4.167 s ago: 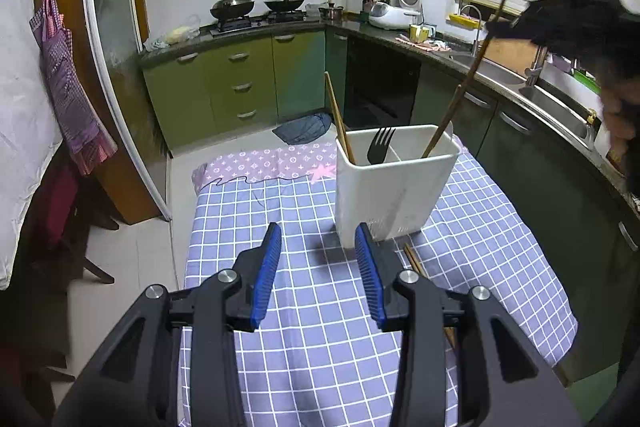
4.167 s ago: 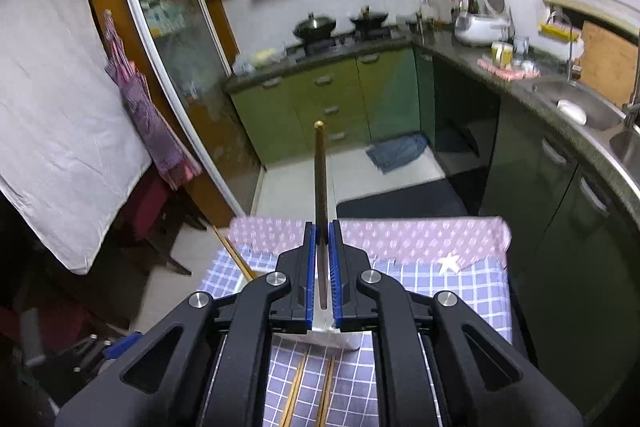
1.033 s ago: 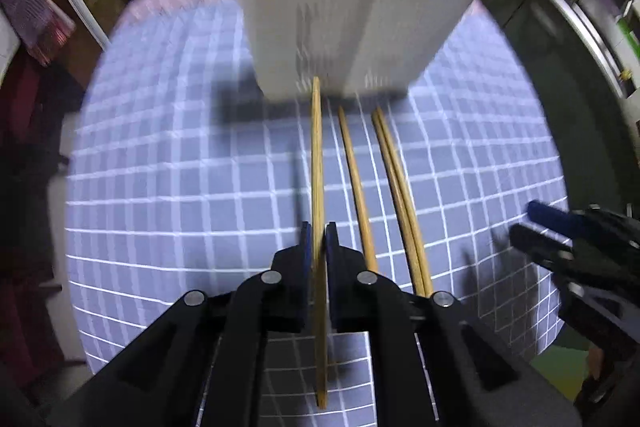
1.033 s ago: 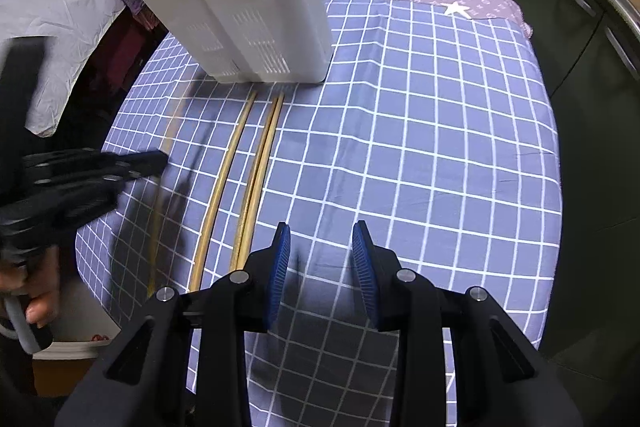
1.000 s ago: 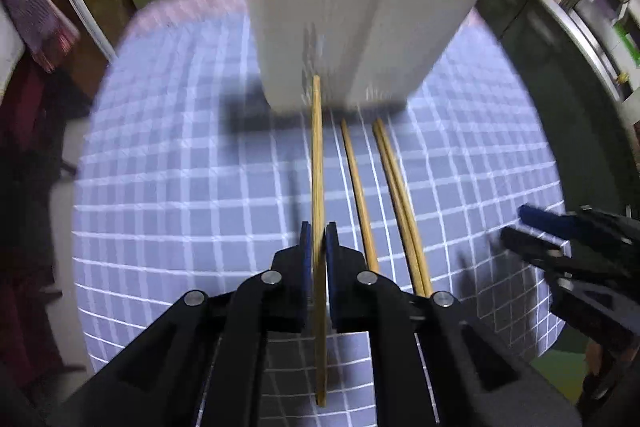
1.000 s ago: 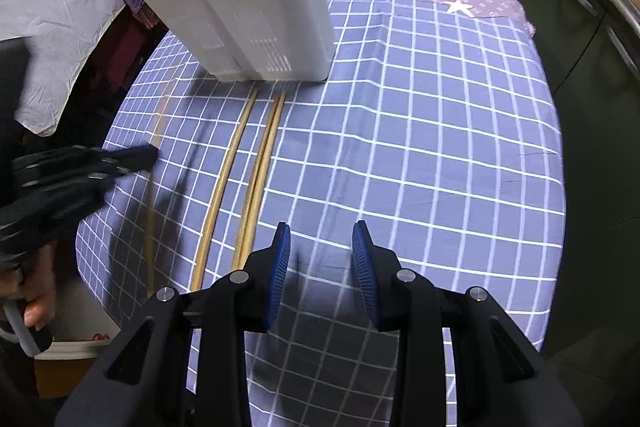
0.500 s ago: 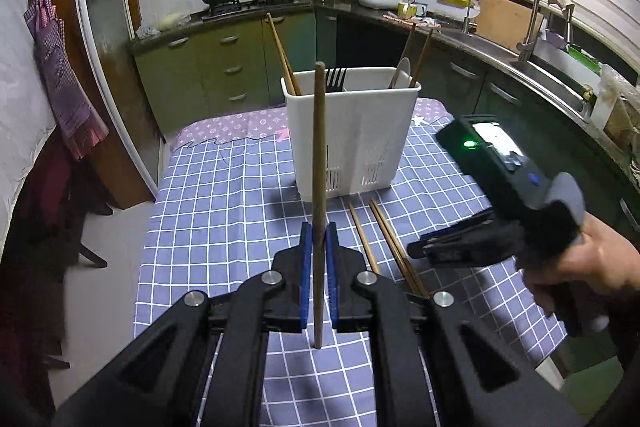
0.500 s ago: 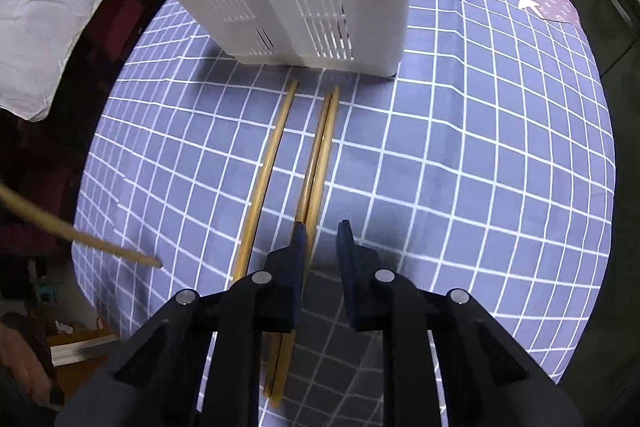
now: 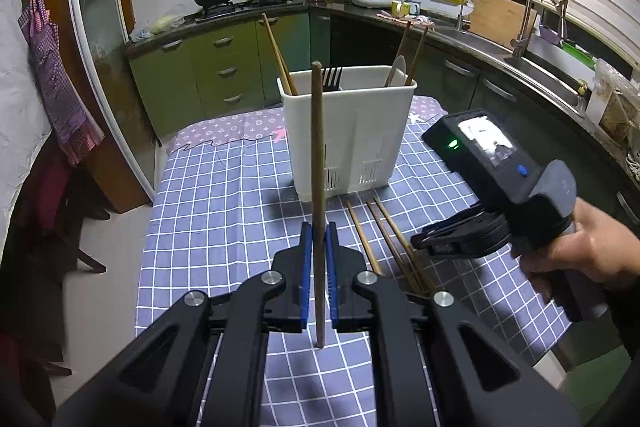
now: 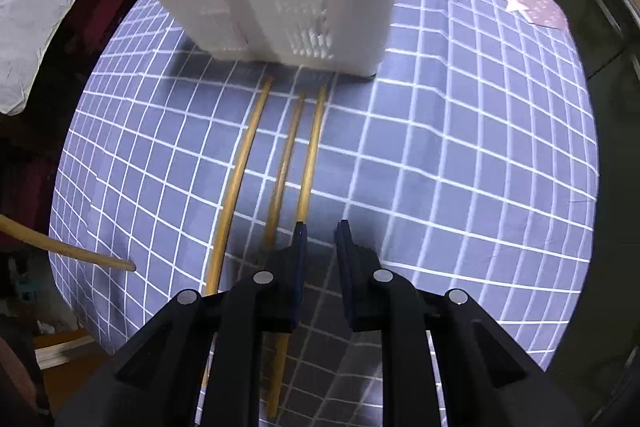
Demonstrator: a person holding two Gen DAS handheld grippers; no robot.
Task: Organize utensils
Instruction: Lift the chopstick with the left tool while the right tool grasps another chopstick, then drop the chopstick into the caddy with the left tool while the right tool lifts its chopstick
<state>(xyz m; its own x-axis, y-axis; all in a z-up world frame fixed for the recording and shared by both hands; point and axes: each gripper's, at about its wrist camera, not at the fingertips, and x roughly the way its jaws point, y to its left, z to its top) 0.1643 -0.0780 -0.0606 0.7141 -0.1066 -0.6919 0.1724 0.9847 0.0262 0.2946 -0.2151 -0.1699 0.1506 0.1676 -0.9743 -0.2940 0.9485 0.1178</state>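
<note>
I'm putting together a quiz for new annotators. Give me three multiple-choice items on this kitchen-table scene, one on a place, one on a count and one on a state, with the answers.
1. Where do the loose chopsticks lie?
A. in the sink
B. on the checked cloth, in front of the white holder
C. on the floor

2. How many chopsticks lie on the cloth?
A. one
B. three
C. five

3. What state is the left tool in?
A. open and empty
B. shut on a fork
C. shut on a single chopstick

Answers:
1 B: both views show them on the cloth, with their far ends near the holder's base.
2 B: the right wrist view shows three side by side.
3 C: the blue pads press on the stick from both sides.
</note>
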